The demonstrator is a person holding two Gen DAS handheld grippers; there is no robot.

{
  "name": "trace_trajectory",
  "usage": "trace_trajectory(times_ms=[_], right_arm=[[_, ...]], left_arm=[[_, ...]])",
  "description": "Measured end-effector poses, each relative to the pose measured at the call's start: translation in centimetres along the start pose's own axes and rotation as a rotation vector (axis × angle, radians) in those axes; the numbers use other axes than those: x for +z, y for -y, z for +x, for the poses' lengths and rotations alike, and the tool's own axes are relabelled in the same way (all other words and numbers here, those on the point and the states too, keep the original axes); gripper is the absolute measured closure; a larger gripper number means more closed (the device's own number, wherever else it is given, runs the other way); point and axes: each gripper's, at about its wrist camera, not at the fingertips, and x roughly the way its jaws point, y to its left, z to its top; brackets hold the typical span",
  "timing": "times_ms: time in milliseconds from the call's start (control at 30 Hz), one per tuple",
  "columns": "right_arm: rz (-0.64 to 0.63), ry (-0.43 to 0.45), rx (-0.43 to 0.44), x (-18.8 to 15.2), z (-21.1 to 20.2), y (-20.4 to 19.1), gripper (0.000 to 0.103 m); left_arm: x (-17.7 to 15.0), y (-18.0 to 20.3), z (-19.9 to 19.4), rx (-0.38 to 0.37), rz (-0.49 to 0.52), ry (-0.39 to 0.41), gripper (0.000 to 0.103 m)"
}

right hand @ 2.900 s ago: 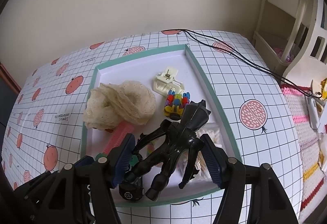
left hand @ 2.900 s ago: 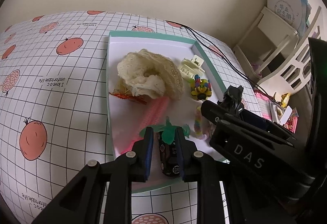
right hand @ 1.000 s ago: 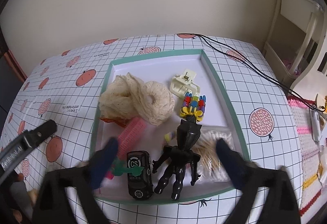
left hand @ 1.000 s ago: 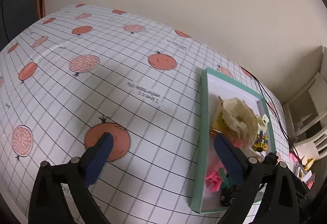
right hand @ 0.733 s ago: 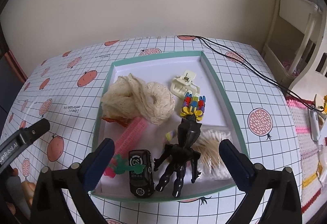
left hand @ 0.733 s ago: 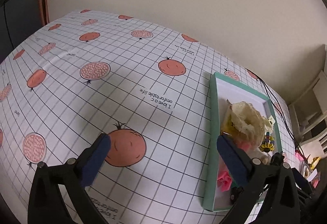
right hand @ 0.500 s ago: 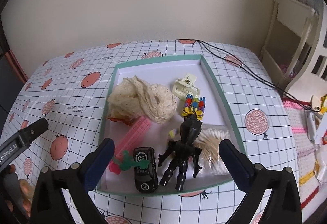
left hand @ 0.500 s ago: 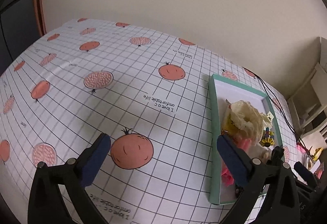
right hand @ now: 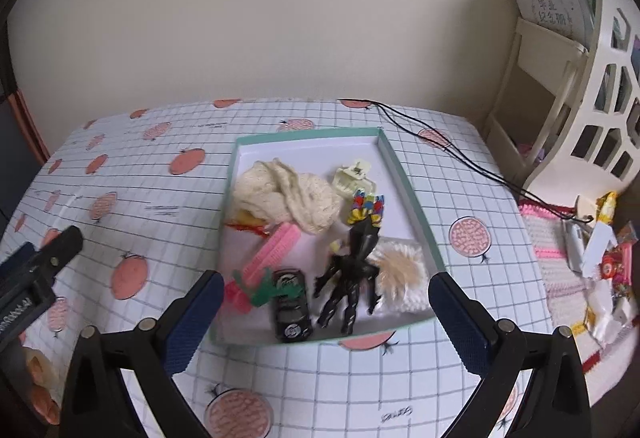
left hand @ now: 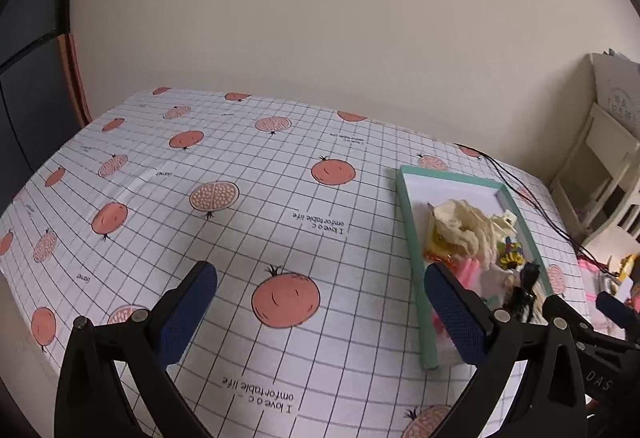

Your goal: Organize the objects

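A teal-rimmed white tray [right hand: 404, 174] holds a cream scrunchie [right hand: 288, 194], a cream hair claw [right hand: 352, 174], a colourful bow toy [right hand: 366, 208], a pink roller [right hand: 272, 254], a black toy car [right hand: 292, 306], a black figure [right hand: 352, 270] and a pale bundle of sticks [right hand: 400, 274]. My right gripper [right hand: 326, 318] hovers open and empty, back from the tray's near edge. My left gripper [left hand: 320, 314] is open and empty over the bare tablecloth, with the tray [left hand: 412, 258] to its right; its body [right hand: 36, 270] shows at the left of the right wrist view.
A pomegranate-print grid tablecloth [left hand: 240, 198] covers the table up to a plain wall. A black cable [right hand: 440, 150] runs off the far right corner. A white shelf [right hand: 560, 78] and a pink mat with small items [right hand: 580, 258] lie to the right.
Both grippers have let go, the left of the black toy car, the right of the black figure, which now lie in the tray. Both opened and drew back; the left swung left over the cloth.
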Motion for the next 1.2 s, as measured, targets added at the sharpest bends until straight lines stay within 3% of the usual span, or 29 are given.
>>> trace_trajectory(times_ms=[300,567,900,1200], right_arm=[[0.051,0.019,0.013,-3.2,-1.9,-0.3,0.000],[0.071,-0.052,0.036,-7.1,0.4,-0.6,0.000],[0.031,-0.115,0.019,-10.3,3.2,-1.9,0.000],[-0.005,-0.139,0.016,-11.9,4.8,-2.8,0.000]], left_arm=[[-2.8,-2.7,-1.8,-0.017,-0.065,0.006,0.000],[-6.6,-5.1,-0.7,-0.013,-0.124,-0.047,0.000],[-9.5,-5.0,1.2,0.029,-0.056,-0.102,0.000],[-12.6,-5.5,4.4,0.089,-0.024,-0.203,0.000]])
